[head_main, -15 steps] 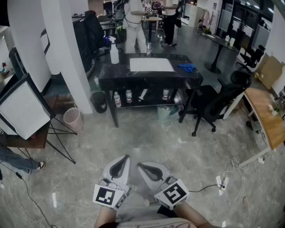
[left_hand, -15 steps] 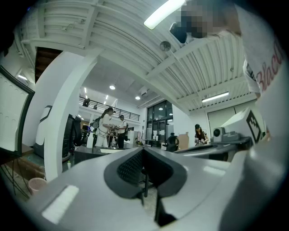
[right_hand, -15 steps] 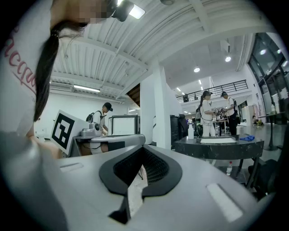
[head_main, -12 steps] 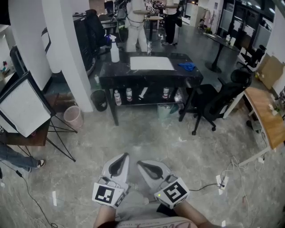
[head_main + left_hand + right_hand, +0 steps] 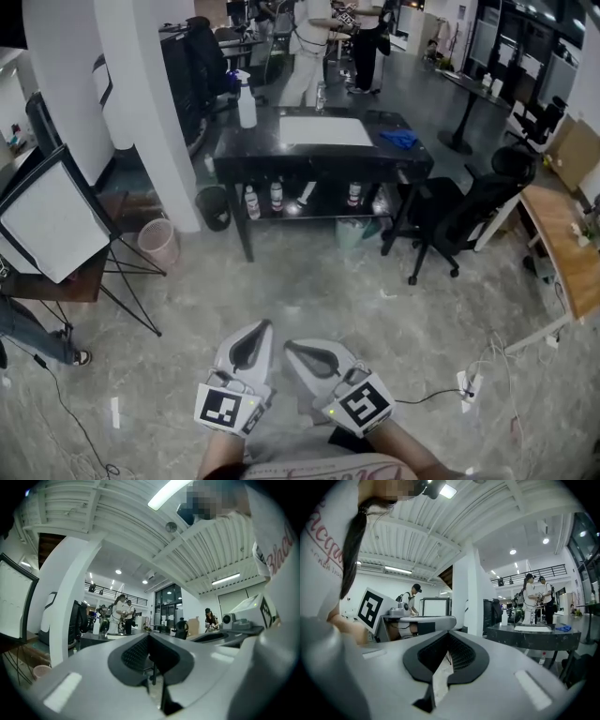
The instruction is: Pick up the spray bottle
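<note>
The desk [image 5: 323,161] has slid slightly lower in the head view, the white spray bottle [image 5: 247,103] upright on its far left corner. An office chair [image 5: 450,220] stands at its right and a pale bin [image 5: 157,242] near the pillar [image 5: 141,94]; the bottle's nozzle is too small to make out. The left claw [image 5: 261,330] and right claw [image 5: 292,348], well apart from the bottle, are closed and empty.

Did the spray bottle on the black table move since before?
No. The spray bottle still stands at the same left corner of the black table, left of the white sheet; only the camera view shifted.
</note>
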`<state>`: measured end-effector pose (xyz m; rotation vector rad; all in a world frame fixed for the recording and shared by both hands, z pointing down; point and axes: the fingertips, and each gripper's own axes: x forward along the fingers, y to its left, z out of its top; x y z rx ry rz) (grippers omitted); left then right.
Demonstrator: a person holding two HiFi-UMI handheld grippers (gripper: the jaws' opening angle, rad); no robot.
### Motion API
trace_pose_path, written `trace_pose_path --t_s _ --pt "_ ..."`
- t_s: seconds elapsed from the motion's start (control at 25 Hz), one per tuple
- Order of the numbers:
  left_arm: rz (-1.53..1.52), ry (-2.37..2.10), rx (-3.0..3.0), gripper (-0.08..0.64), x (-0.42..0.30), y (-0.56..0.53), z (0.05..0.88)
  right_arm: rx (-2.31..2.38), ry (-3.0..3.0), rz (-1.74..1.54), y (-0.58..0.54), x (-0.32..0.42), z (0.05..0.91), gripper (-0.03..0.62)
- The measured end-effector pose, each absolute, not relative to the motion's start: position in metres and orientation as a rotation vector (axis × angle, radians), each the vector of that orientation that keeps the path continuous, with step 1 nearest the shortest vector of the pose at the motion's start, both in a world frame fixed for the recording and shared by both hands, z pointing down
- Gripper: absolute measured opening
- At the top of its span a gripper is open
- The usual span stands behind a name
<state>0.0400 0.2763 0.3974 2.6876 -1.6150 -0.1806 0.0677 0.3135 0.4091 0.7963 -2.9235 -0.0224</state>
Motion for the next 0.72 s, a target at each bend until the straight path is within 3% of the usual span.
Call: trace_pose_path --t_s 0.72 --pt "-0.208 -1.648 2.71 -0.002 -0.005 0.15 0.39 0.851 -2.9 -0.06 0.185 0.029 0.408 0.002"
